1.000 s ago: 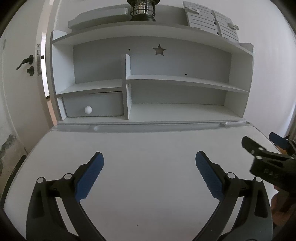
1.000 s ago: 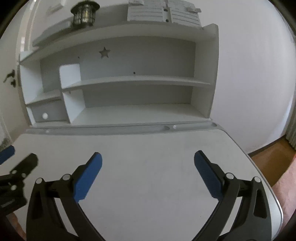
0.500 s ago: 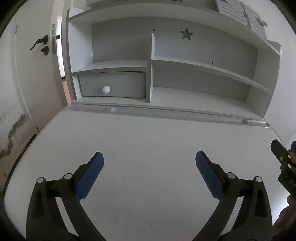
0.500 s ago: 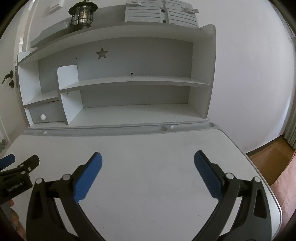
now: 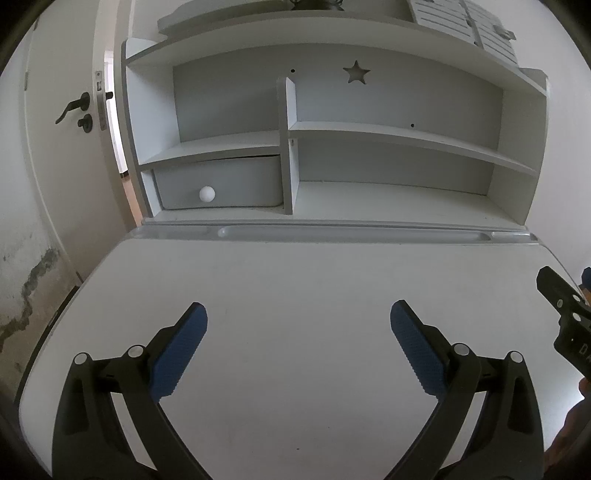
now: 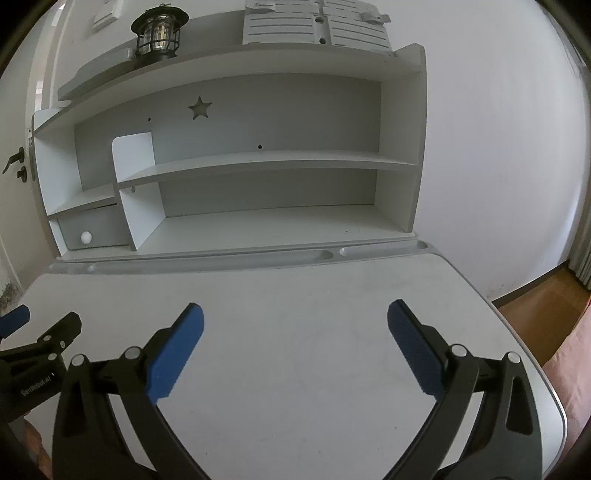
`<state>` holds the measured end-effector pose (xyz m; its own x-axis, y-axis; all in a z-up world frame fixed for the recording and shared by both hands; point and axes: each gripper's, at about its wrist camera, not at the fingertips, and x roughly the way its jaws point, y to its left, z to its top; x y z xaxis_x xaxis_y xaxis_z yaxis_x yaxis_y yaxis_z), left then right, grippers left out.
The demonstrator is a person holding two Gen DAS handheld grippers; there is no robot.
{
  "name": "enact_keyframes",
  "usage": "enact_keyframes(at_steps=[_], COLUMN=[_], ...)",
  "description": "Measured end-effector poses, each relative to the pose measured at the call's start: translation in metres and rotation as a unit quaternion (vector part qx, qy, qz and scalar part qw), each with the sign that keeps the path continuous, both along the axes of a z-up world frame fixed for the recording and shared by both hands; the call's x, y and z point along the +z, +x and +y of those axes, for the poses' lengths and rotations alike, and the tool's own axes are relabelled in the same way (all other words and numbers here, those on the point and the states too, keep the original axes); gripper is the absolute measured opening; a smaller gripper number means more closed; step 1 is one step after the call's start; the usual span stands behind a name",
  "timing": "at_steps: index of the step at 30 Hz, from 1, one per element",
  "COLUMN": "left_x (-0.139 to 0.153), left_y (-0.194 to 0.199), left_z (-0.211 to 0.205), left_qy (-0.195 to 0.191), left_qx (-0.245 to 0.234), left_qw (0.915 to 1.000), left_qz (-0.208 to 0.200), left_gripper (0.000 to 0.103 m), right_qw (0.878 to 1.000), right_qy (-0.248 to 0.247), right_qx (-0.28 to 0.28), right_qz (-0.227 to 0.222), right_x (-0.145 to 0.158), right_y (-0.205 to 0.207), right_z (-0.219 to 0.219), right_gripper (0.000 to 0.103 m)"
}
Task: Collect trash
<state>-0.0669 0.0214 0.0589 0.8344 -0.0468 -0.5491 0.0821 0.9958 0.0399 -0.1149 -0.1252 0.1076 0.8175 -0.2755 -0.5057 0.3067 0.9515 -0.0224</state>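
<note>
No trash shows in either view. My left gripper (image 5: 297,314) is open and empty above the white desk top (image 5: 295,273). My right gripper (image 6: 295,314) is open and empty above the same desk top (image 6: 295,288). The right gripper's body shows at the right edge of the left wrist view (image 5: 565,317). The left gripper's body shows at the left edge of the right wrist view (image 6: 40,354).
A white shelf unit (image 5: 388,129) stands at the back of the desk, with a closed drawer (image 5: 218,184) with a round white knob. A pen groove (image 5: 332,233) runs along its foot. A lantern (image 6: 157,33) stands on top. A door (image 5: 62,122) is at the left.
The left wrist view has swung left and then tilted up a little, so the shelf unit sits more to the right. The right wrist view has lifted slightly. Both grippers stay open.
</note>
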Motion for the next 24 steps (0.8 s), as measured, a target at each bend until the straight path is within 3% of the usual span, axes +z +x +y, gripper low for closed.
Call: enact_keyframes(at_steps=[6, 12, 17, 19, 22, 24], left_x=[0.000, 0.005, 0.011, 0.010, 0.010, 0.011], left_y=[-0.002, -0.007, -0.017, -0.018, -0.014, -0.015], left_z=[-0.001, 0.002, 0.003, 0.003, 0.005, 0.002], left_qy=[0.002, -0.022, 0.023, 0.031, 0.009, 0.016], left_qx=[-0.004, -0.031, 0.002, 0.013, -0.015, -0.016], left_qw=[1.0000, 0.9992, 0.9984, 0.9984, 0.9997, 0.9996], left_qz=[-0.005, -0.013, -0.051, -0.045, -0.016, -0.018], left_gripper=[0.097, 0.097, 0.097, 0.097, 0.097, 0.097], right_qw=[1.000, 1.000, 1.000, 1.000, 1.000, 1.000], right_qy=[-0.007, -0.016, -0.017, -0.017, -0.016, -0.015], right_qx=[0.001, 0.004, 0.004, 0.005, 0.003, 0.004], right_qz=[-0.001, 0.000, 0.001, 0.002, 0.001, 0.002], right_x=[0.000, 0.001, 0.001, 0.001, 0.001, 0.001], right_y=[0.000, 0.000, 0.000, 0.000, 0.000, 0.001], right_z=[0.001, 0.003, 0.004, 0.003, 0.003, 0.003], right_gripper=[0.096, 0.096, 0.096, 0.096, 0.096, 0.096])
